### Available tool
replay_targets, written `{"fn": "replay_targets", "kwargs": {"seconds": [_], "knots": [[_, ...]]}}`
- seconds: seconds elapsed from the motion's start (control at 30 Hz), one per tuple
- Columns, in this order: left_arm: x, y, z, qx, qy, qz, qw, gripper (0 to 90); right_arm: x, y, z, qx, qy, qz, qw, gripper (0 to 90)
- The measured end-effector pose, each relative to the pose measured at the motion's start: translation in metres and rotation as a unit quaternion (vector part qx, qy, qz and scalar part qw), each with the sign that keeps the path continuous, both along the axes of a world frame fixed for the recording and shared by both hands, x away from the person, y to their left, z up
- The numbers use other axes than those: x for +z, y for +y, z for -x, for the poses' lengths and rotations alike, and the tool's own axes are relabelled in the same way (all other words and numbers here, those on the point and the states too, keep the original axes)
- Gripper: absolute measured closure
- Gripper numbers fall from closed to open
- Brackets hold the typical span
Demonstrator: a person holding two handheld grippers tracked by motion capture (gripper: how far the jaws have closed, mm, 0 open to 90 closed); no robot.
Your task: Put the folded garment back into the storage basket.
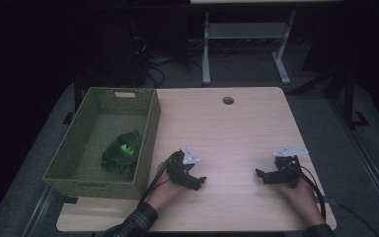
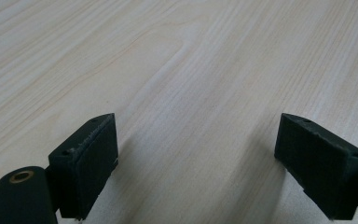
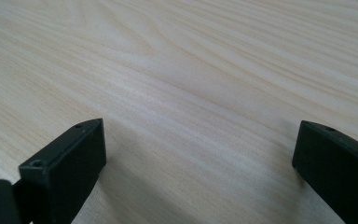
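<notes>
A green woven basket (image 1: 79, 163) stands on the table's left side, and a dark green plush toy (image 1: 122, 153) lies inside it near its right wall. My left gripper (image 1: 200, 182) rests low on the wooden table (image 1: 227, 138) just right of the basket, held in a hand. It is open (image 2: 198, 154), with bare wood between its pads (image 2: 93, 163). My right gripper (image 1: 260, 175) sits near the table's front right, pointing left. It too is open (image 3: 198, 163), nothing between its fingers (image 3: 70, 163).
A round cable hole (image 1: 228, 100) is in the table near its far edge. Beyond the table stand a white desk frame (image 1: 246, 44) and cables on a dark floor. Bare wood lies between the two grippers.
</notes>
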State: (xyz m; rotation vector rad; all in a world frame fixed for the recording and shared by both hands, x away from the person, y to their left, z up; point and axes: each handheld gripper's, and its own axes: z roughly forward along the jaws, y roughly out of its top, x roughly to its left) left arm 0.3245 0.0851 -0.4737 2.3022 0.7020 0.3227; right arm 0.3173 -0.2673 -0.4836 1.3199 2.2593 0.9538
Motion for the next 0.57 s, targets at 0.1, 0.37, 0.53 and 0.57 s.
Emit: {"fn": "replay_targets", "kwargs": {"seconds": [0.1, 0.37, 0.53, 0.57], "knots": [[-0.0029, 0.0029, -0.0011, 0.000, 0.008, 0.017, 0.9998, 12.6, -0.0001, 0.0000, 0.0000, 0.000, 0.000, 0.000, 1.0000, 2.4], [-0.0048, 0.0047, -0.0006, -0.004, 0.001, 0.026, 0.9997, 12.7, -0.0001, 0.0000, 0.0000, 0.000, 0.000, 0.000, 1.0000, 2.4], [-0.0048, 0.0047, -0.0006, -0.004, 0.001, 0.026, 0.9997, 12.7, -0.0002, 0.0000, 0.0000, 0.000, -0.001, 0.000, 1.0000, 2.4], [-0.0048, 0.0047, -0.0006, -0.004, 0.001, 0.026, 0.9997, 12.7, -0.0001, 0.0001, 0.0000, 0.000, 0.000, 0.000, 1.0000, 2.4]]}}
